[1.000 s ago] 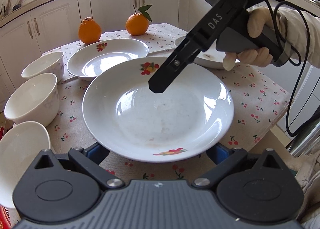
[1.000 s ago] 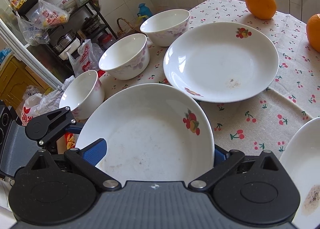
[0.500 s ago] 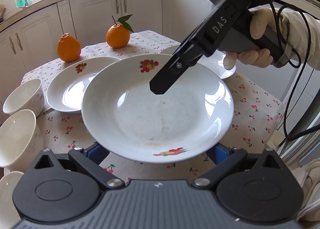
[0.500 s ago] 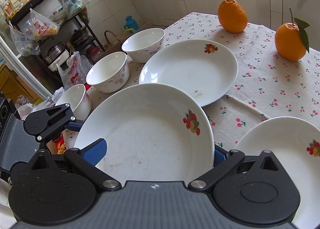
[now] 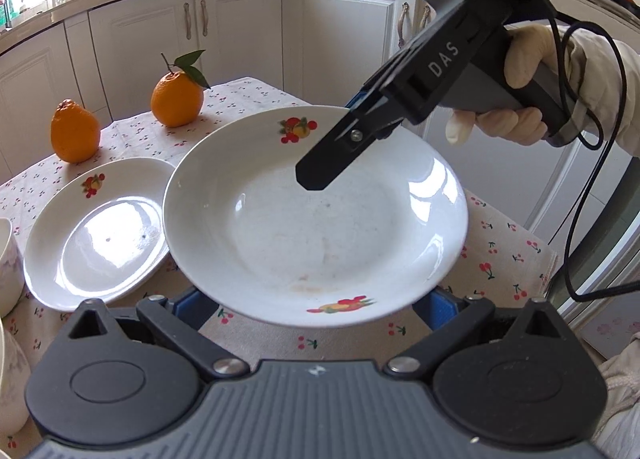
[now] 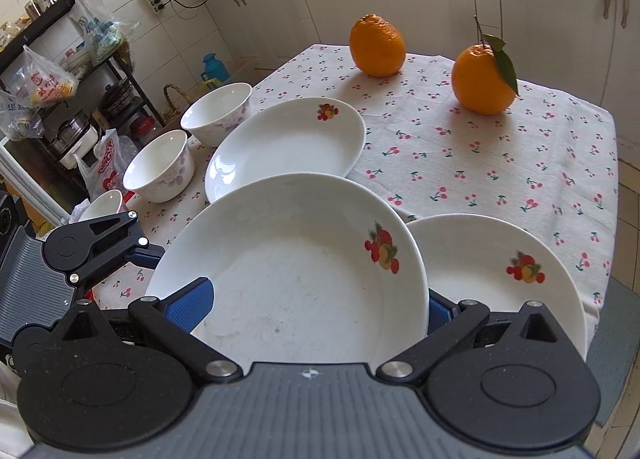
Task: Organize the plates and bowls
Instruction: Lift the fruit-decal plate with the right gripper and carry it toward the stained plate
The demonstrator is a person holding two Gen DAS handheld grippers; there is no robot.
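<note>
Only the right wrist view showed a third plate (image 6: 476,259) and bowls (image 6: 160,167). Both the left hand-held gripper (image 5: 312,309) and right hand-held gripper (image 6: 316,307) clamped one lifted plate (image 5: 316,219) by opposite rims.

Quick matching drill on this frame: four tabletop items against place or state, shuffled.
1 held plate
2 leafed orange
3 far bowl
4 right plate

A resting at the near corner of the cloth
B raised off the cloth, rim in jaws
C far side of the cloth, stem up
D cloth edge, beside another bowl

Pairs: 1-B, 2-C, 3-D, 4-A
</note>
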